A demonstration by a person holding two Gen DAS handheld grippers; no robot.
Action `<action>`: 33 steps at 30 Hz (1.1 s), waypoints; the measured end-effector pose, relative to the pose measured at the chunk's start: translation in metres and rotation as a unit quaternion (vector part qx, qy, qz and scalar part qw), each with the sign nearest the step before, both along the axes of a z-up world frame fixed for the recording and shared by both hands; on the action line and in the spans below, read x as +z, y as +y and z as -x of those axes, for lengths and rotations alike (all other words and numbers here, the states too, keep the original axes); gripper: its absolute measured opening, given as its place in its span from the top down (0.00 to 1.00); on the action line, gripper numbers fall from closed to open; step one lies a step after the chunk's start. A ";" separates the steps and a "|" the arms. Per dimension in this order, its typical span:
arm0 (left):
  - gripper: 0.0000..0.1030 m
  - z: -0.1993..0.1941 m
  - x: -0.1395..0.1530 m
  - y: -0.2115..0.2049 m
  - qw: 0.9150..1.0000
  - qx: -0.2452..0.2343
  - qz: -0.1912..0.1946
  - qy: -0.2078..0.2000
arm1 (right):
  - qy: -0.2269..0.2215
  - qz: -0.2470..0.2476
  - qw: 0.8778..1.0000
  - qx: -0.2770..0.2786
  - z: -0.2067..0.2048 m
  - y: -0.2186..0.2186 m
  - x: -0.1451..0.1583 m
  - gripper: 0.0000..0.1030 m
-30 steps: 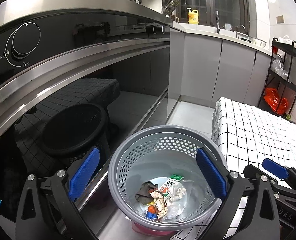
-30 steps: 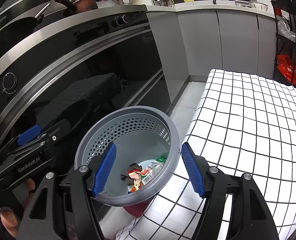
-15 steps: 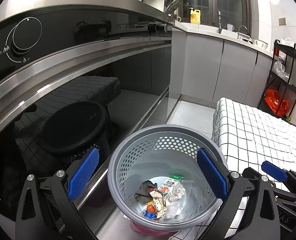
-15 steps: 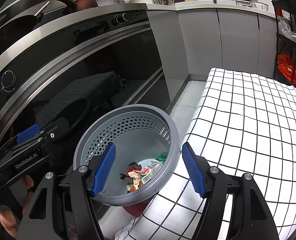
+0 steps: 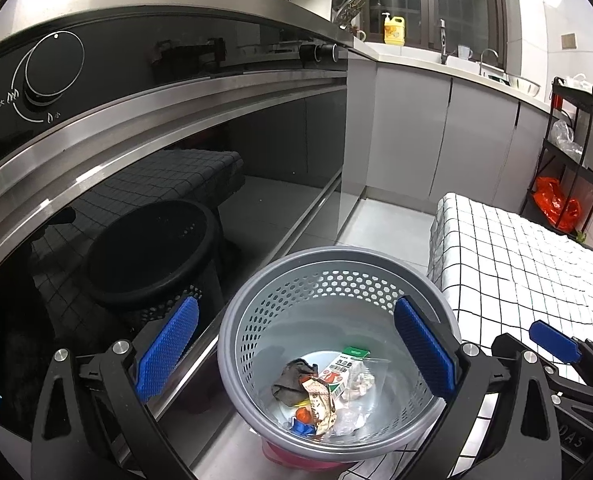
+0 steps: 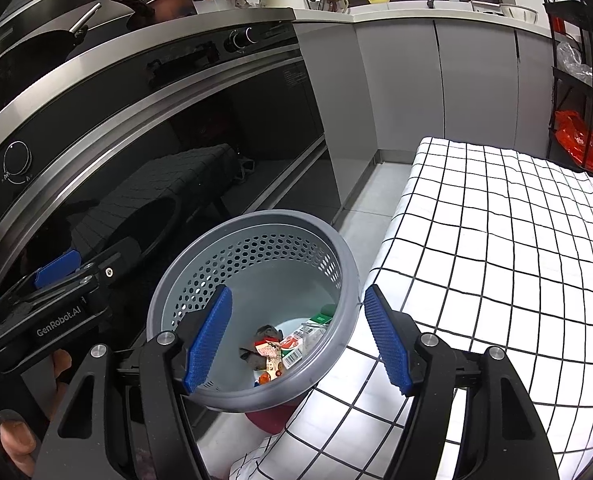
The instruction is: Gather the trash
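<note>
A grey perforated waste basket (image 5: 280, 280) stands on the floor between the oven front and the table, also in the right wrist view (image 6: 338, 260). Trash (image 5: 324, 388) lies in its bottom: a small carton, wrappers, a dark crumpled piece, clear plastic; it shows in the right wrist view too (image 6: 280, 348). My left gripper (image 5: 296, 352) is open and empty above the basket. My right gripper (image 6: 298, 334) is open and empty above the basket's near rim. The left gripper shows at the left of the right wrist view (image 6: 56, 280).
A black glass oven front (image 5: 156, 184) with a steel rail runs along the left. A table with a white checked cloth (image 6: 496, 260) is on the right. Grey cabinets (image 5: 436, 132) stand behind. A black rack (image 5: 568, 160) holds an orange bag.
Both views have shifted only slightly; the left gripper has eased back a little. Both grippers stay open over the basket.
</note>
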State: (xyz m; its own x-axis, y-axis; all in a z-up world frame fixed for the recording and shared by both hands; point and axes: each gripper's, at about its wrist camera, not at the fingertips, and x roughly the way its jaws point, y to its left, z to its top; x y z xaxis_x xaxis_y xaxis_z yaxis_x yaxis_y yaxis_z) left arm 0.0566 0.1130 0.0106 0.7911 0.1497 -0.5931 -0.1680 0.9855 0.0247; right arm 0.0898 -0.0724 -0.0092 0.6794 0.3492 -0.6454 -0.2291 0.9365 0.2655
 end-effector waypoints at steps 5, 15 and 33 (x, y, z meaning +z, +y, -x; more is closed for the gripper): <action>0.06 0.000 0.000 -0.001 1.000 0.001 -0.004 -0.001 | -0.002 0.000 1.000 0.000 0.001 -0.001 0.001 0.35; 0.06 0.005 0.003 -0.002 1.000 0.000 -0.004 -0.010 | -0.006 0.004 1.000 0.002 0.001 0.000 0.002 0.35; 0.06 0.004 0.006 0.000 1.000 0.006 -0.011 -0.015 | -0.006 0.004 1.000 0.001 0.001 0.001 0.002 0.35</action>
